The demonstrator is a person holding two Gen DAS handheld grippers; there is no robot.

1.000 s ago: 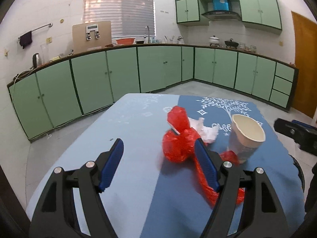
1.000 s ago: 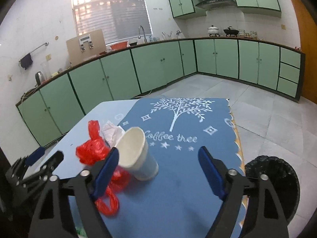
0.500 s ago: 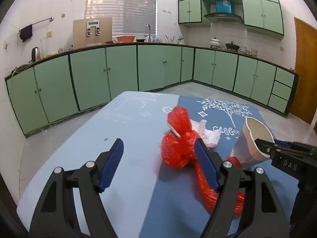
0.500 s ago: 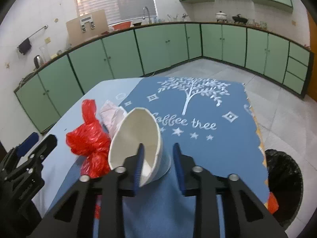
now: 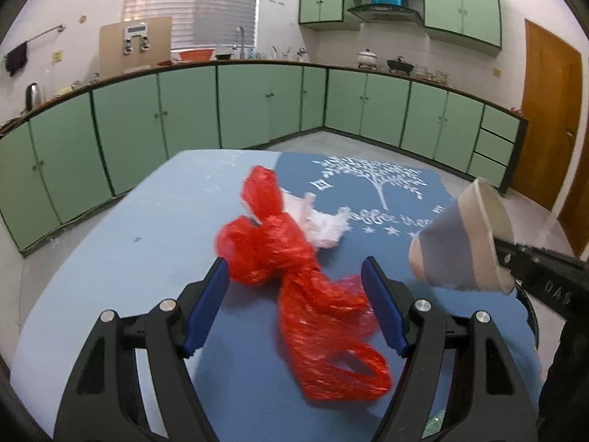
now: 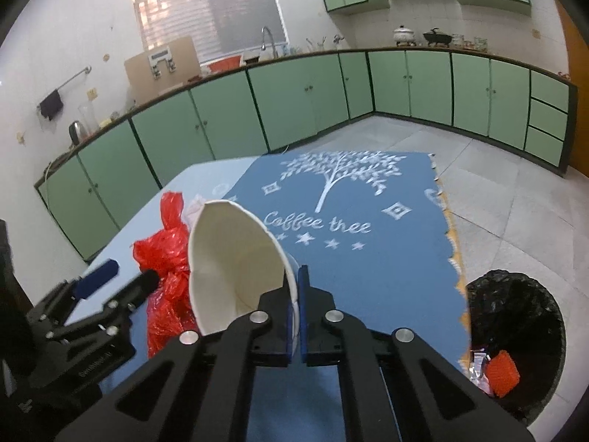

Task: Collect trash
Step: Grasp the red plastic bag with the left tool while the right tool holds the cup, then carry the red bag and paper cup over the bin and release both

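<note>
My right tool point(image 6: 294, 296) has just clamped the paper cup's point(image 6: 235, 258) wall and tipped it up near the counter's point(image 5: 121, 258) right edge, ready for the bin point(image 6: 515, 339), while my left tool point(image 5: 294, 302) straddles the red bag point(image 5: 294, 280), apart.

Both cameras sit just behind their grippers, tilted down over the table point(image 5: 110, 258) toward the green cabinets point(image 6: 294, 103). Each sees the red plastic bag point(image 5: 291, 269) and paper cup point(image 6: 235, 261) close up. The right view also takes in the bin point(image 6: 515, 331) beside the table's right edge.
</note>
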